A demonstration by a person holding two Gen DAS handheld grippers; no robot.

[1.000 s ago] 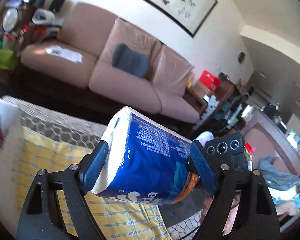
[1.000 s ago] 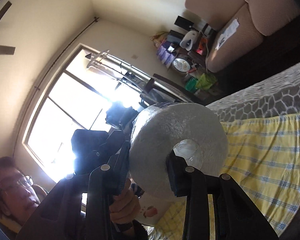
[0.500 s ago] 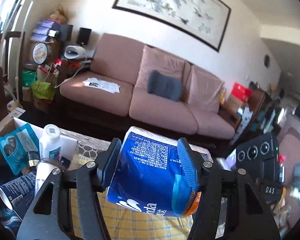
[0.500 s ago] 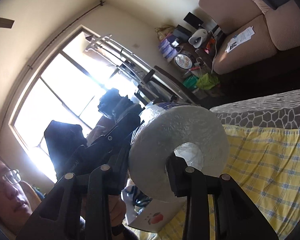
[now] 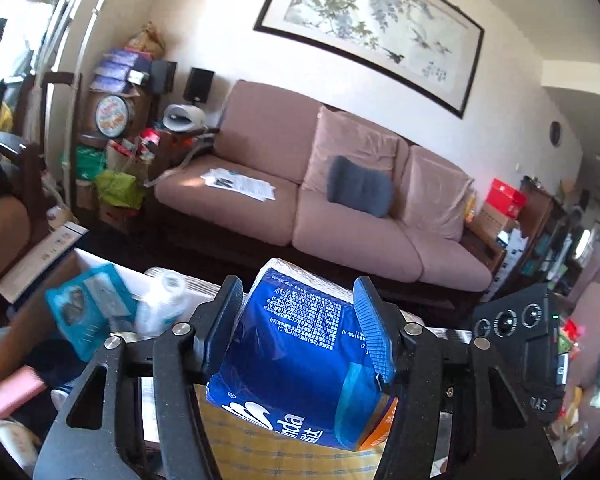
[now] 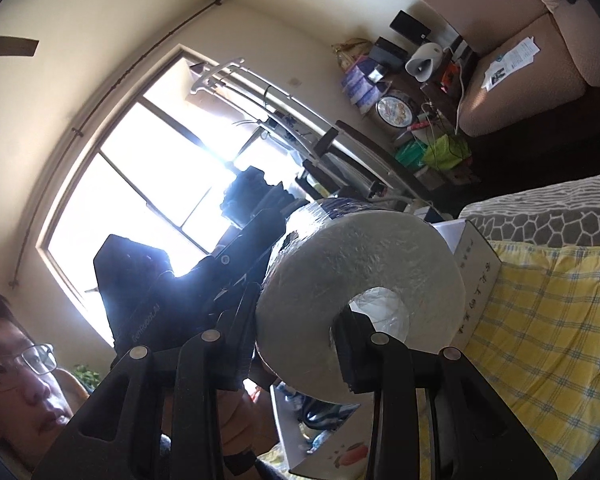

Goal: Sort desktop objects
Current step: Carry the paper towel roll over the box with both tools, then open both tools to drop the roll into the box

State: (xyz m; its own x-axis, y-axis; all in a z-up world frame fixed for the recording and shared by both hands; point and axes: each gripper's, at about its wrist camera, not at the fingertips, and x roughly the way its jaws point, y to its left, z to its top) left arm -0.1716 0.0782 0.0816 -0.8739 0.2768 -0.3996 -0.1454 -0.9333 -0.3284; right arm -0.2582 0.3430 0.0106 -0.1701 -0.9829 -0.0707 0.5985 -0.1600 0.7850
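A living room with a sofa (image 5: 320,196) lies behind a table laid with a yellow checked cloth (image 6: 540,340). A wrapped paper roll (image 5: 300,352) is clamped by both the left gripper (image 5: 300,336) and the right gripper (image 6: 296,344), held up in the air near the box (image 6: 476,256), probably for steadier carrying.

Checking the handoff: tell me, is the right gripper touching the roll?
Touching. The right wrist view shows the right gripper shut on the roll: one finger sits inside the core hole, the other presses the outer wrap.
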